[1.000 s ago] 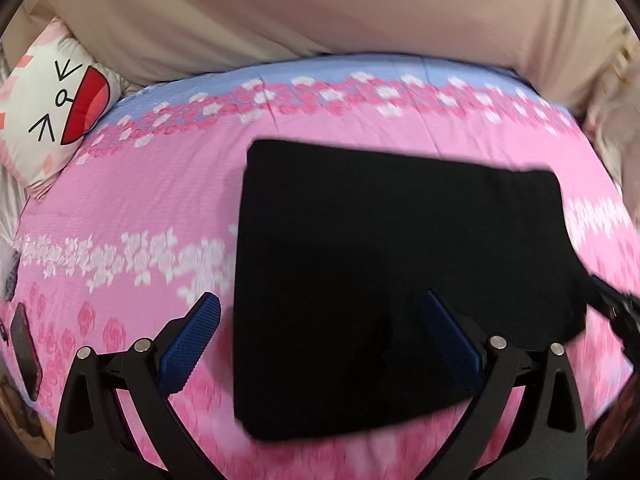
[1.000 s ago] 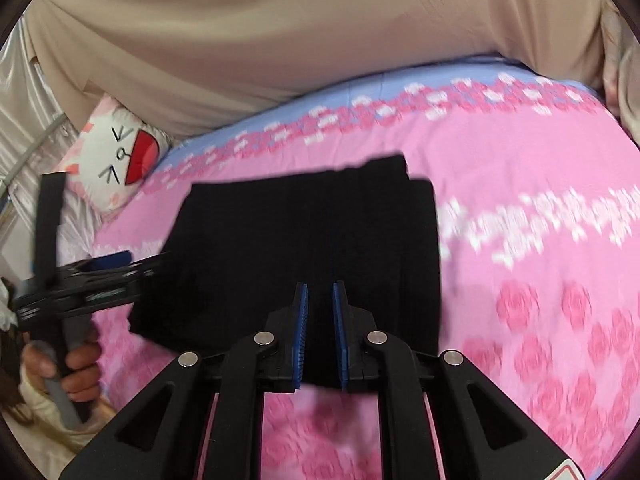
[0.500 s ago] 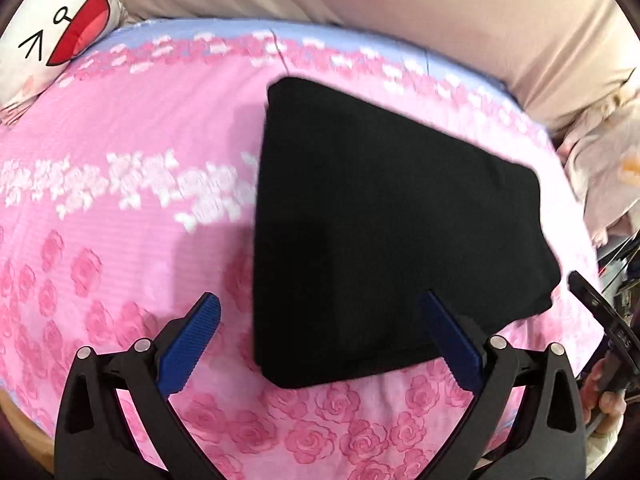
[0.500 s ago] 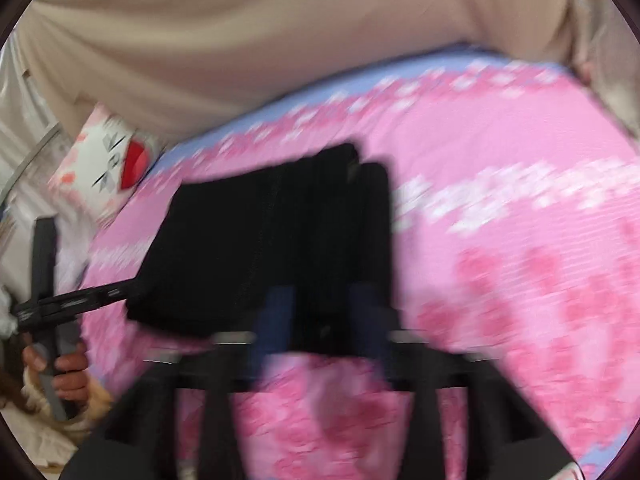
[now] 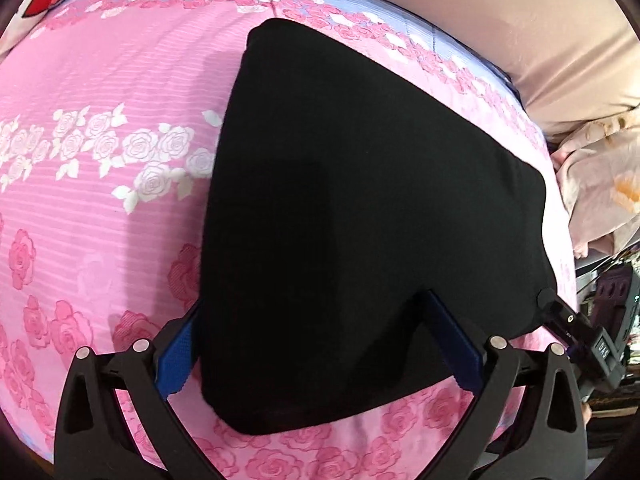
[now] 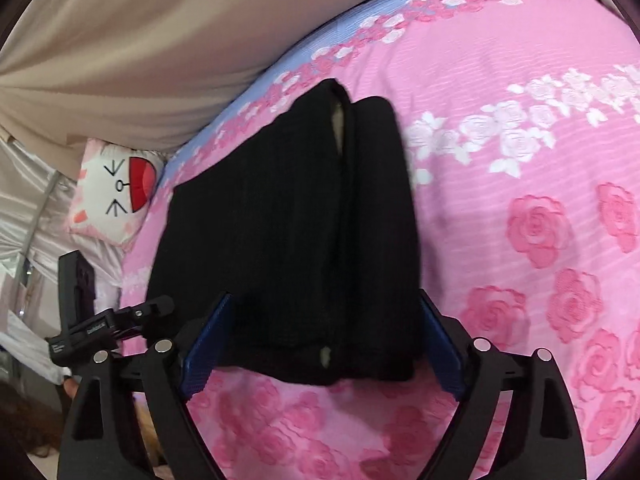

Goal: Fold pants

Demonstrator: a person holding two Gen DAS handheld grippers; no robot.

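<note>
Pants: black pants (image 5: 360, 208) folded into a compact stack, lying flat on the bed w/ pink rose sheet (image 5: 100, 208); landmark for all below.
Left hand-held gripper: left hand-held gripper (image 5: 320, 344) tilted steeply down over near edge of pants, blue pads (image 5: 176, 364) spread wide, straddling the near corner; released, nothing pinched.
Right hand-held gripper: right hand-held gripper (image 6: 324, 340) angled down at the pants' narrow end, jaws opening, folded edge sits between the pads but not pressed; released.
Each other: left unit shows at left of pants in right view (image 6: 100, 324); right unit's tip at pants' right edge in left view.
Pillow: cartoon-face pillow (image 6: 116, 192) beyond pants' far left corner.
Curtain: beige curtain (image 6: 160, 40) behind bed, past pants.
</note>
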